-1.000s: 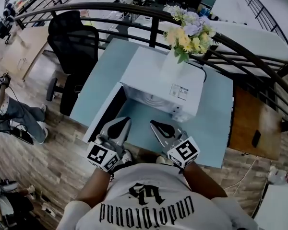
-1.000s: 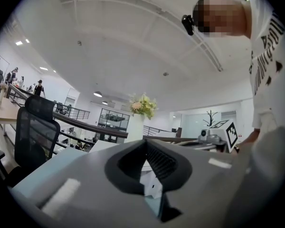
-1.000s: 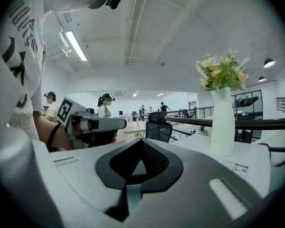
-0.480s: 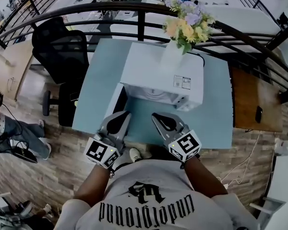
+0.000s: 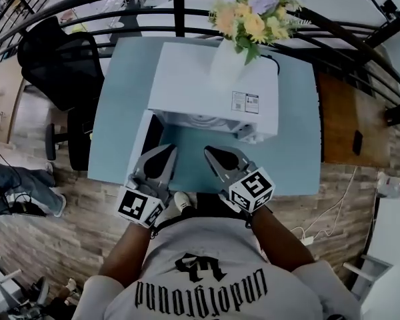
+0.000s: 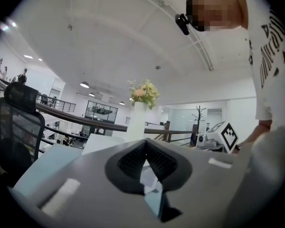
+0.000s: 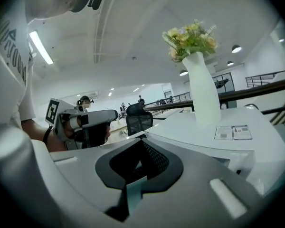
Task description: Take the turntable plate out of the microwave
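My left claw (image 5: pixel 165 150) and right claw (image 5: pixel 211 153) both clenched, empty — 6 o'clock of boxy white microwave (image 5: pixel 187 79). Risk: jolting it tips the white flower vase (image 5: pixel 225 62) on top.

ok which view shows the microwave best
The head view: it looks down on the whole microwave, door swung open to the left, vase on top. The right gripper view shows only its top and label from low down; the left gripper view catches just a white sliver below the vase.
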